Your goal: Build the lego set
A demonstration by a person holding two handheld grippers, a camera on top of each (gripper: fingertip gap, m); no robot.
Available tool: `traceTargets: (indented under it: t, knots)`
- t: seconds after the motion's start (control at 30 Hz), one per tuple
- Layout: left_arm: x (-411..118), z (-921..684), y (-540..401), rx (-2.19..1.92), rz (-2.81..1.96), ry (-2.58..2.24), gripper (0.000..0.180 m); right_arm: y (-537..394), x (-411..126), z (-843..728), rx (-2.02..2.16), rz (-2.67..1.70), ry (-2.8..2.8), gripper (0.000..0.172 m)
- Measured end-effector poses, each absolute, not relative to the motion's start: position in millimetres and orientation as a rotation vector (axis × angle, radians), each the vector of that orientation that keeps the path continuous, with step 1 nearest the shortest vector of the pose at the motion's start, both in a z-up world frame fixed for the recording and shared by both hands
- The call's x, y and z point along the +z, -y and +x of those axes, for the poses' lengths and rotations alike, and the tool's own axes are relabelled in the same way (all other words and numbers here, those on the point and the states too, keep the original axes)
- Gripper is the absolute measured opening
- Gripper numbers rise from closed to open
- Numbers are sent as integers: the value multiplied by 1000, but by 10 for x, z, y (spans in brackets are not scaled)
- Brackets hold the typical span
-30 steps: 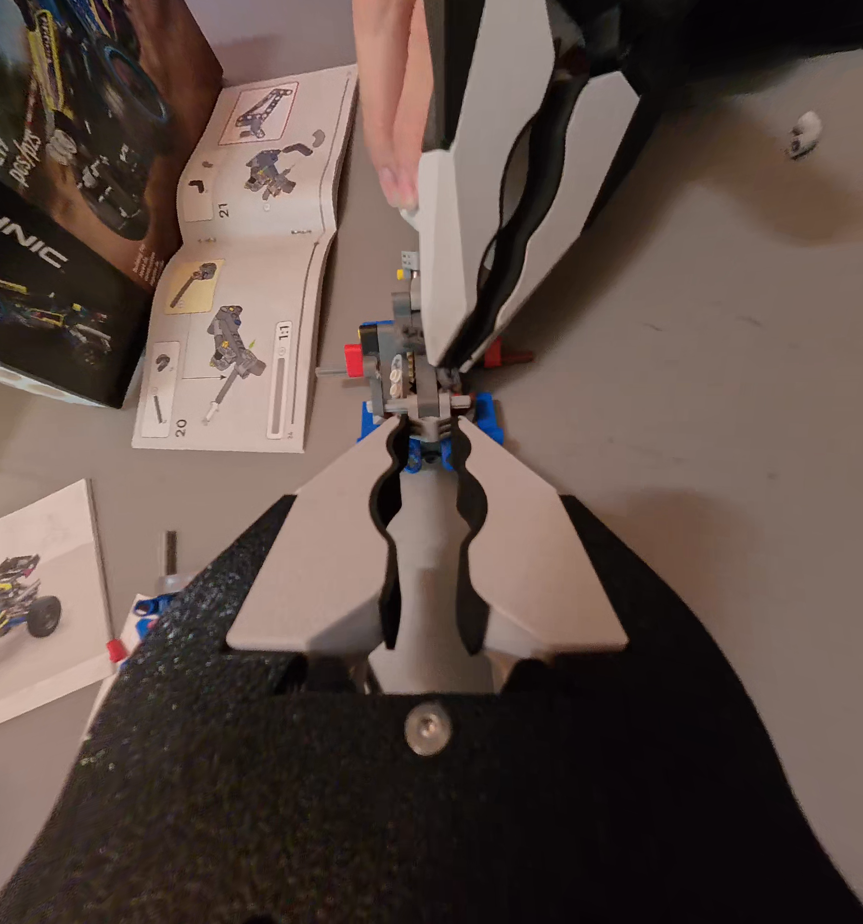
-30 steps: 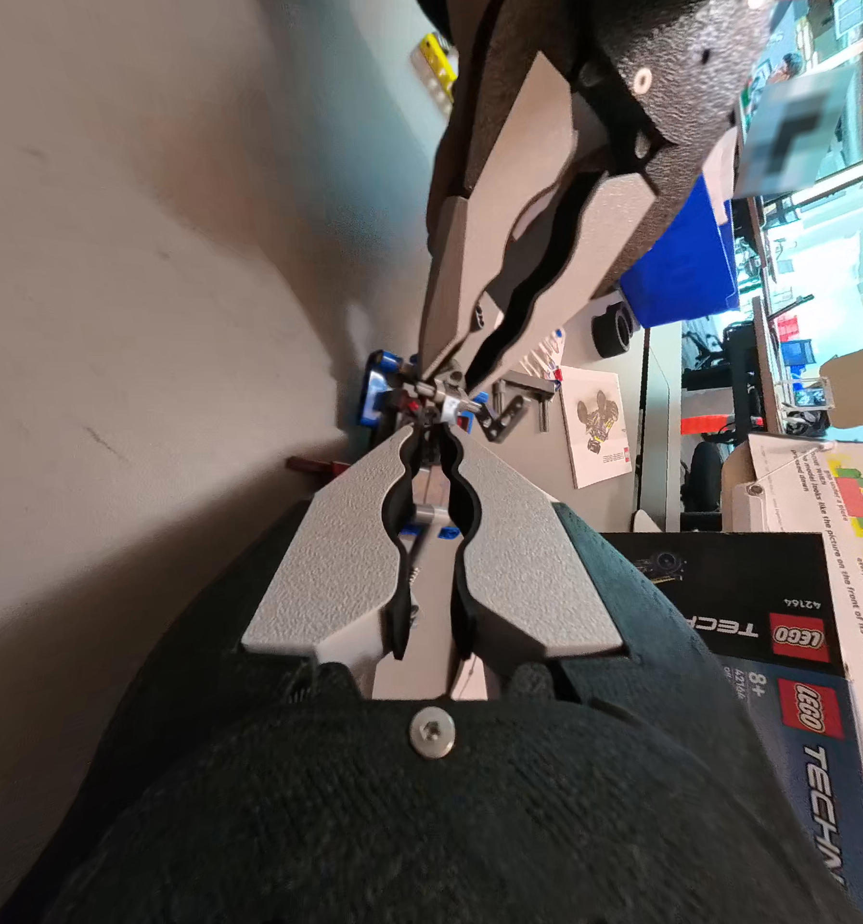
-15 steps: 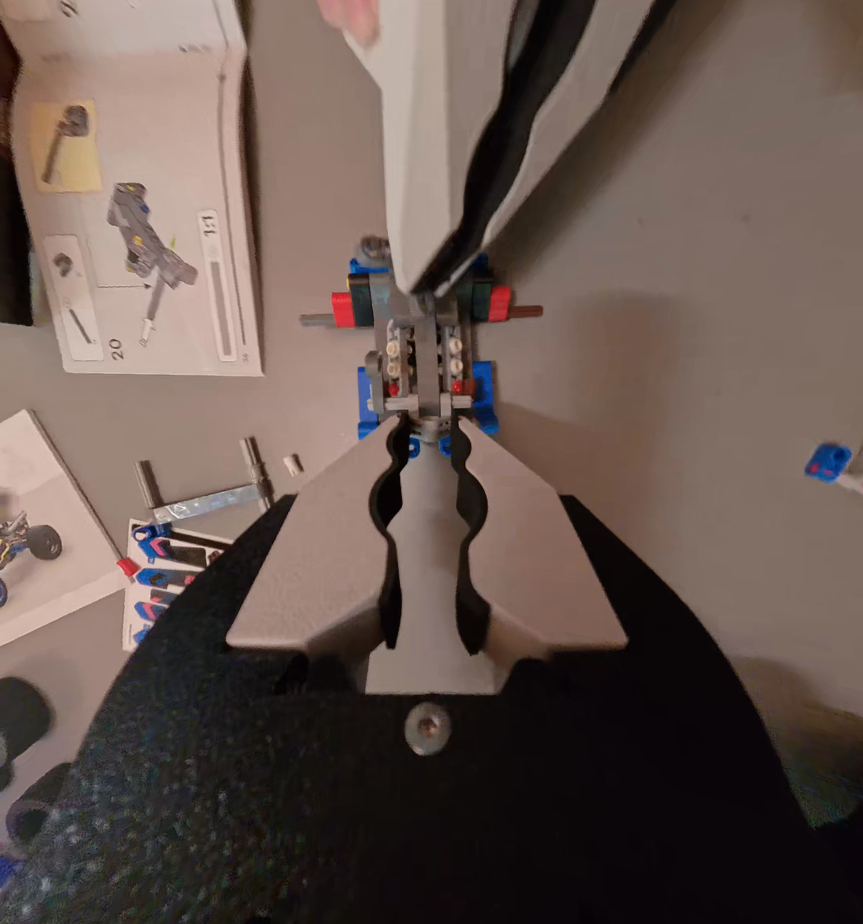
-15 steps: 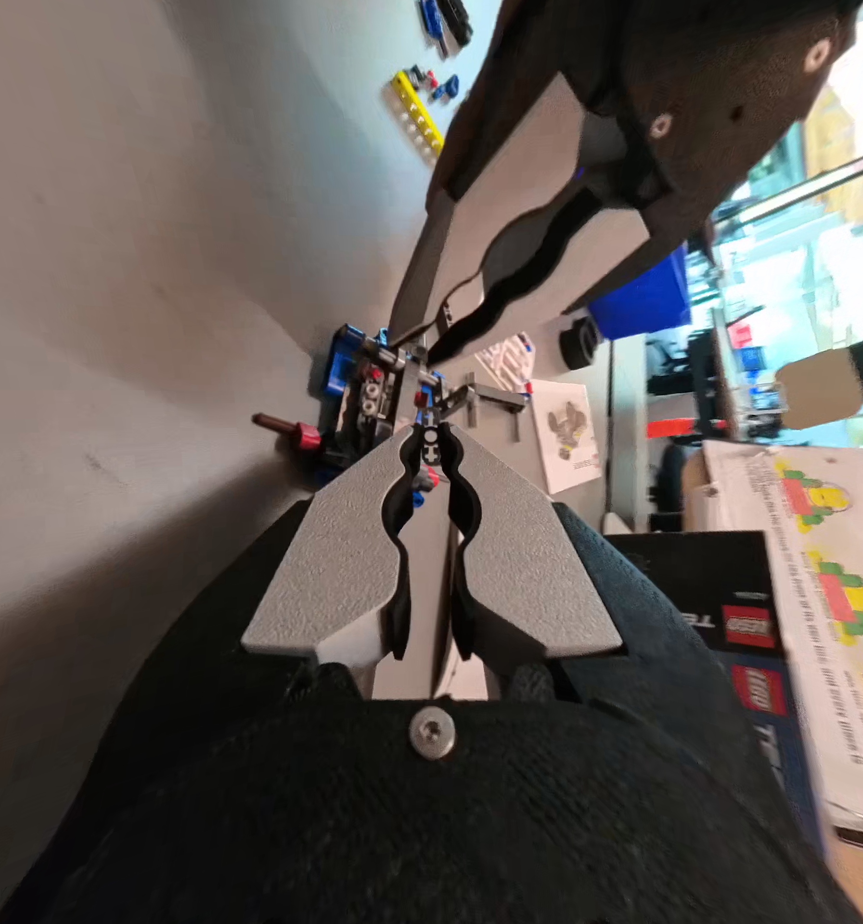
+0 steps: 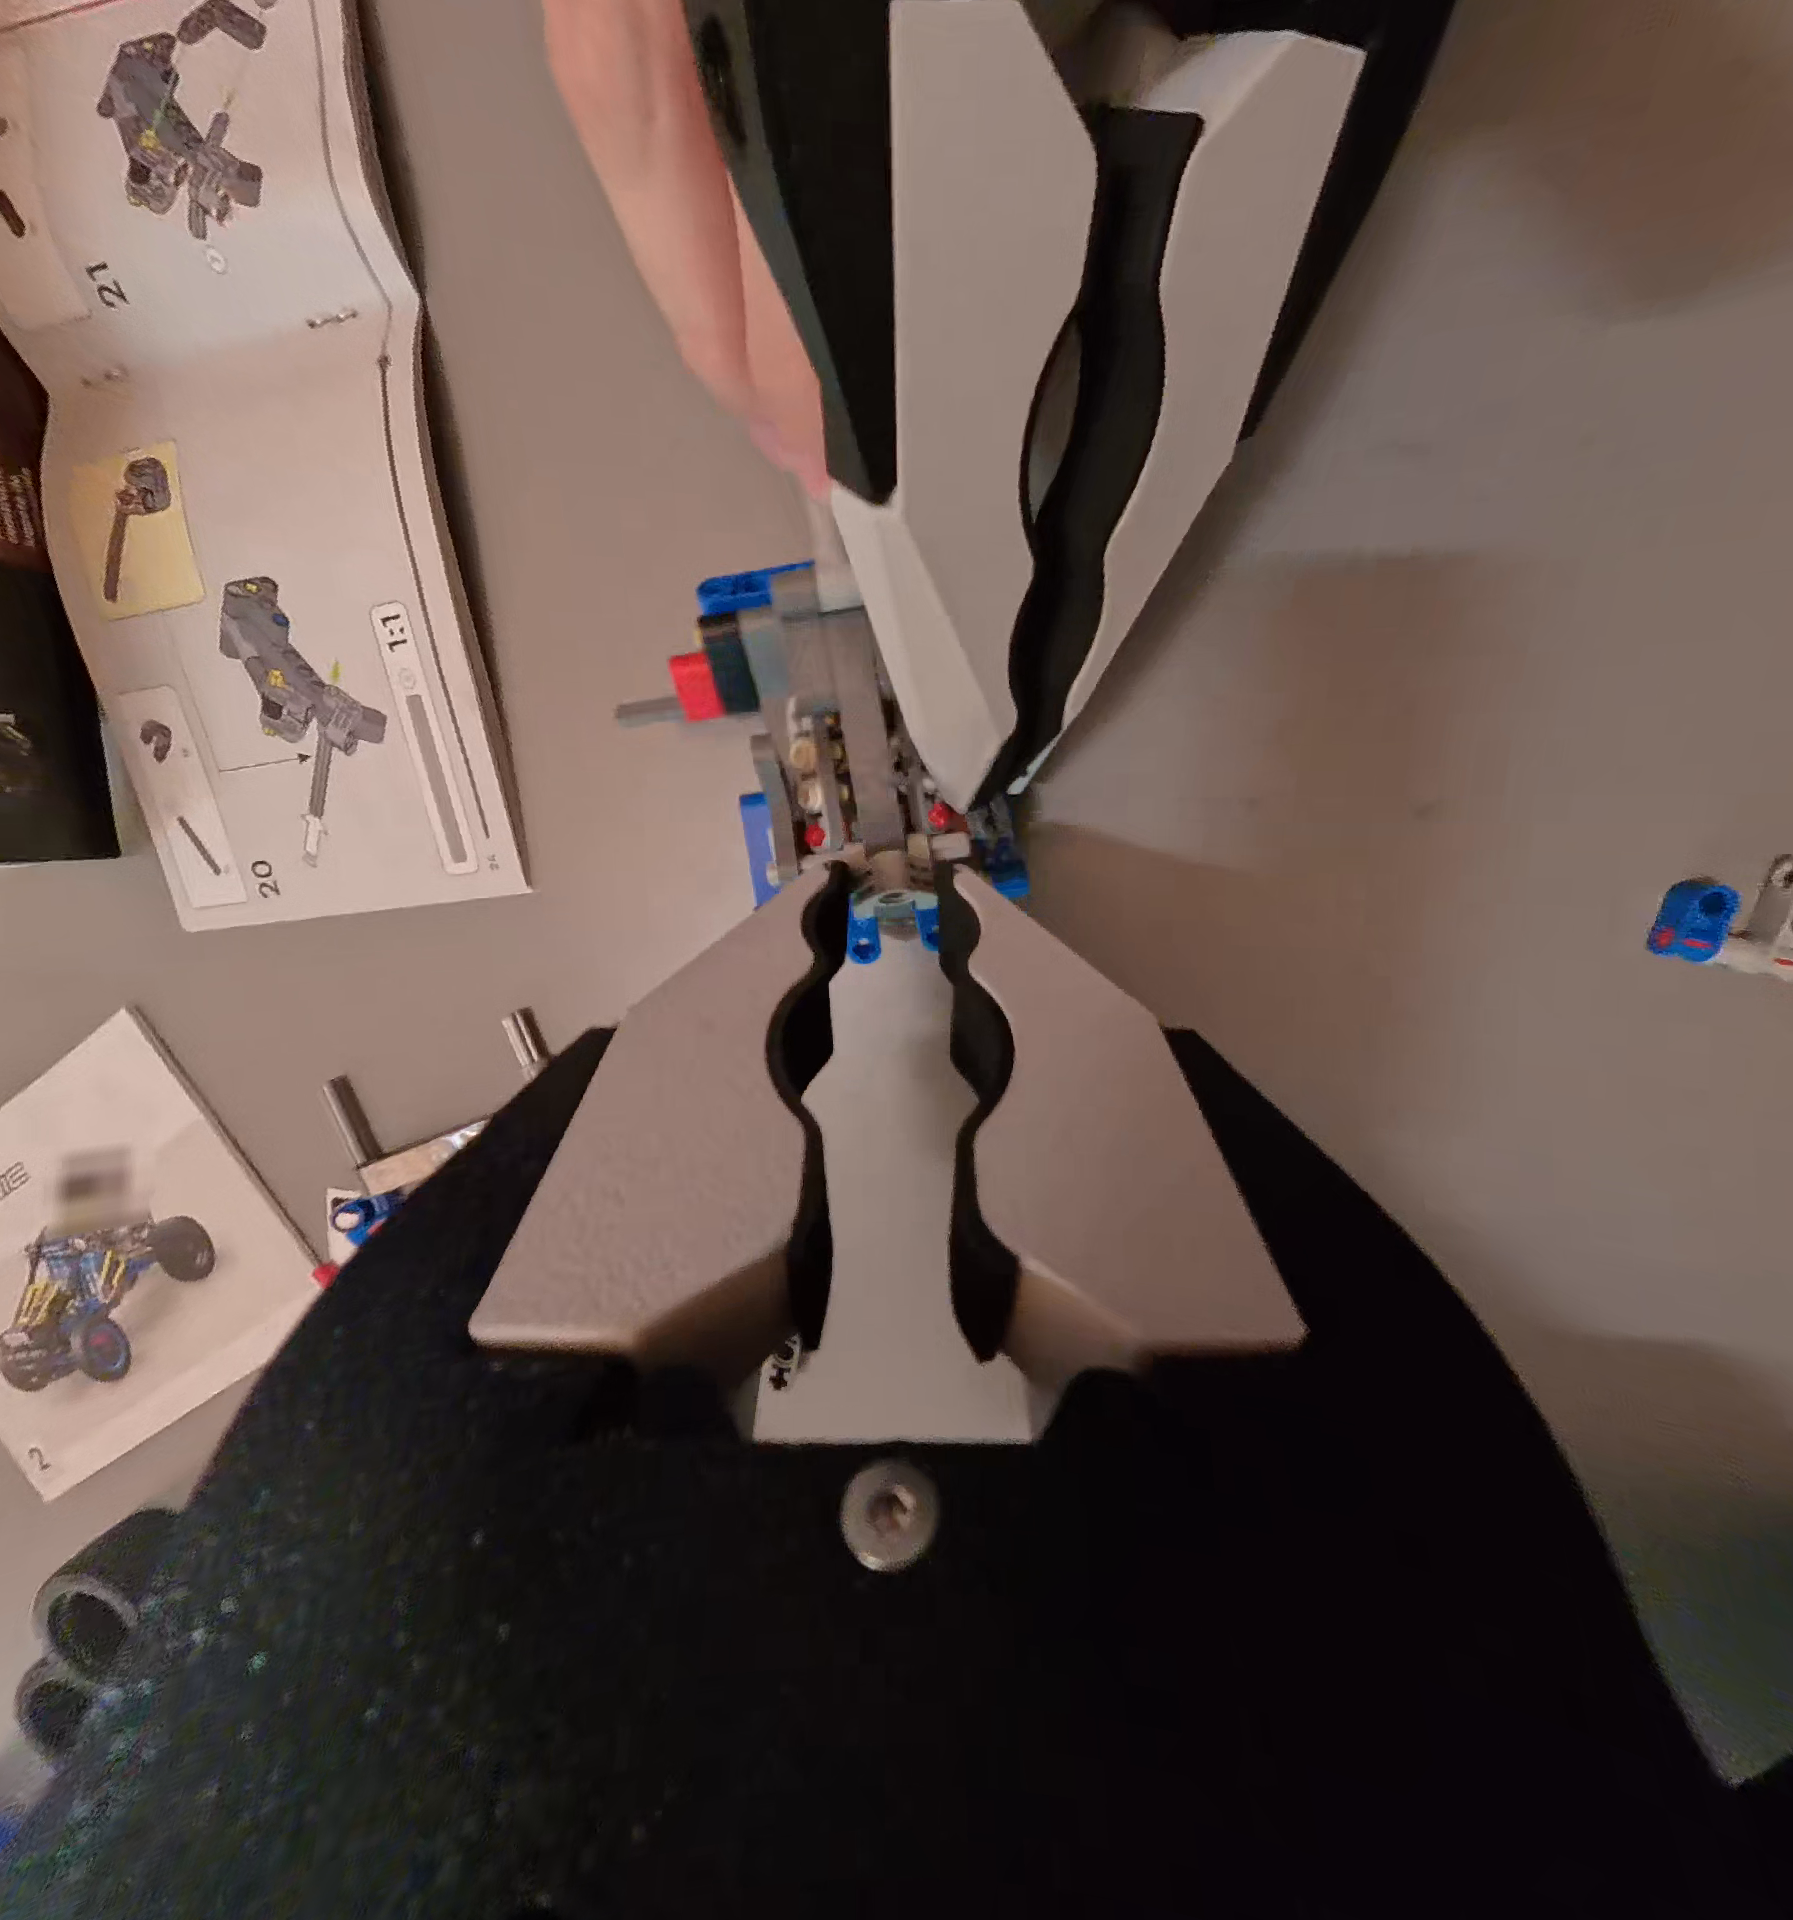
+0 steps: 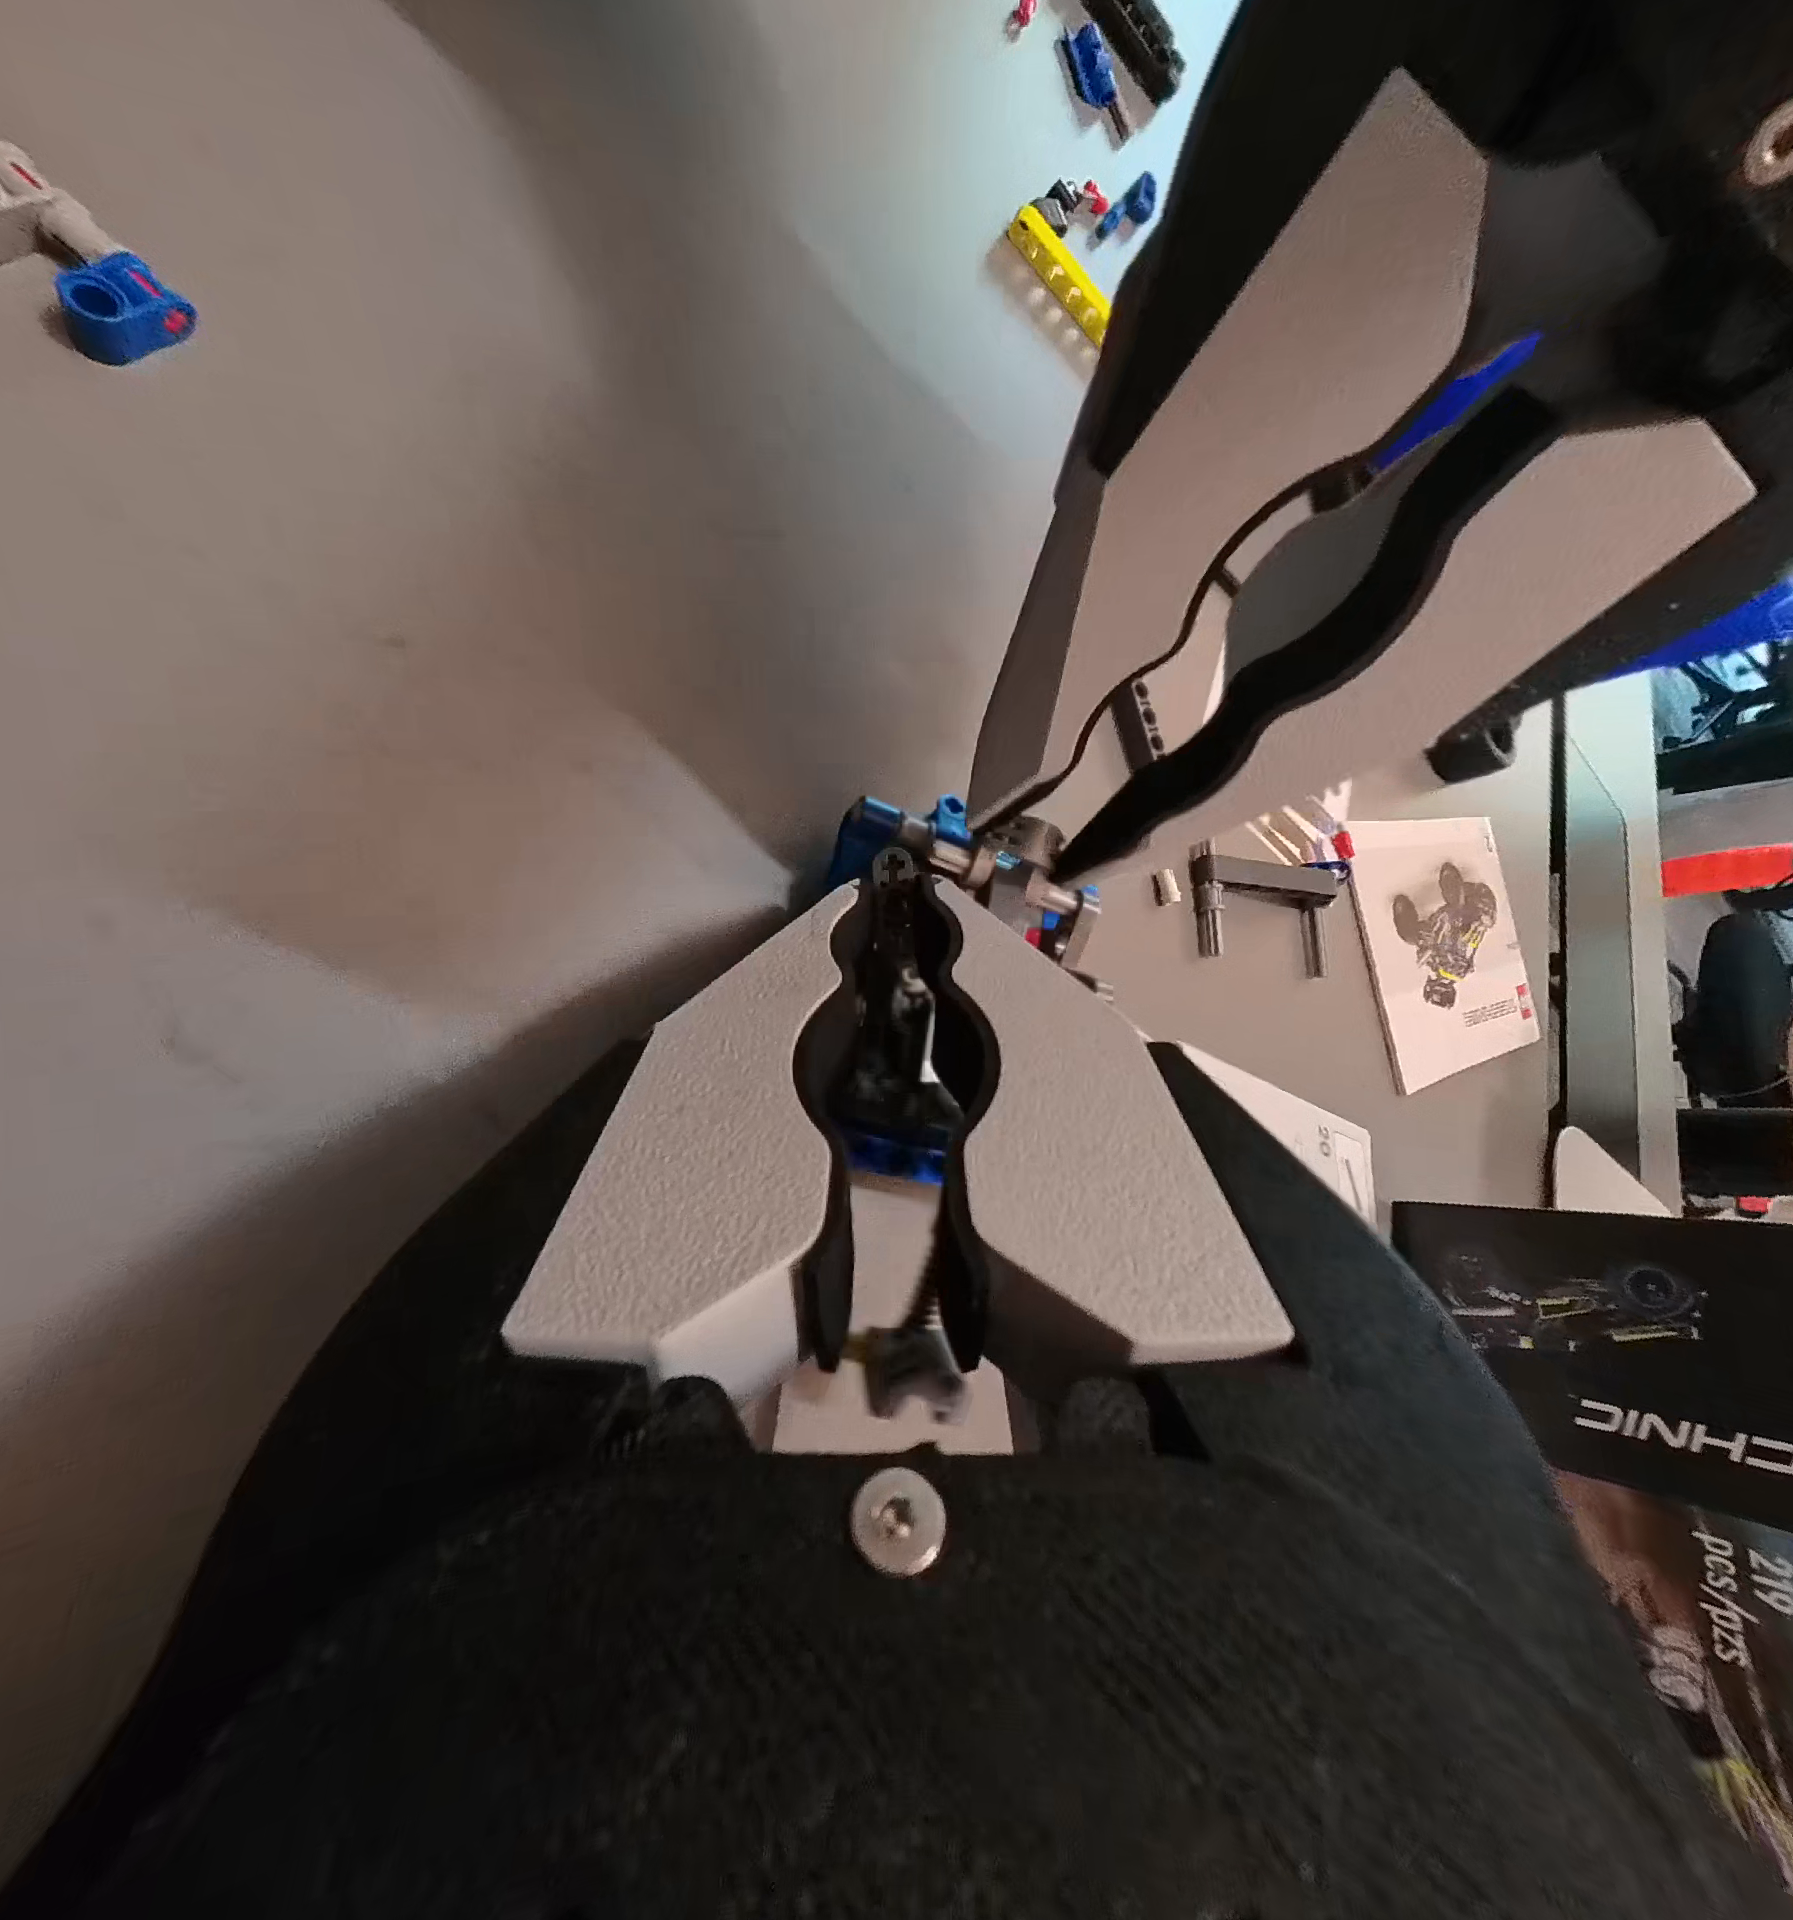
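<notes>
Shifted since half a second ago, the grey-and-blue brick assembly [image 5: 850, 769] is being gripped at its near end by the left tool [image 5: 887, 883], narrowly parted on the bench [image 5: 1391, 623]. The right tool [image 6: 897, 883] is being clamped on a black strut [image 6: 892, 997] beside it.

Each gripper is built alike. On the left gripper [image 5: 887, 883] two broad, light grey fingers [image 5: 663, 1164] with a fine grainy finish are seen, wedge-shaped and narrowing to the far tips. Their inner edges are lined with black pads cut in a wavy outline. The fingers are carried on a black, rough-textured body, in which a silver hex-socket screw [image 5: 890, 1522] is set at the middle. On the right gripper [image 6: 897, 883] the same grey fingers [image 6: 1110, 1174], black wavy pads and black body are shown, with a silver cross-head screw [image 6: 897, 1522].
</notes>
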State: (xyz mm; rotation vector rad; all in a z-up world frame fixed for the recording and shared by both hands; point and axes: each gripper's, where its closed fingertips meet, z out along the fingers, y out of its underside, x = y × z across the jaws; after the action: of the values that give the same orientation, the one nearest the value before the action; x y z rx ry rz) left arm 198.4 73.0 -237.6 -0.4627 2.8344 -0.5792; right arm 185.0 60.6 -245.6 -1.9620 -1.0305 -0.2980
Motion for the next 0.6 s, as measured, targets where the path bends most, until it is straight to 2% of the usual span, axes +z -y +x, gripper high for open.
traceTargets:
  t: [0.03,0.37,0.6]
  knots:
    - [-2376,1990,-732,-609,-461,-2818,13,-612,-2463,1857,-299,-1949,1028,4]
    - [-2374,2083,-745,-1047,-585,-2594,13,-657,-2342,1987,-464,-1876,999,4]
    - [-2425,2085,-788,-1135,-681,-2530,14,-684,-2356,2008,-571,-1832,1032,4]
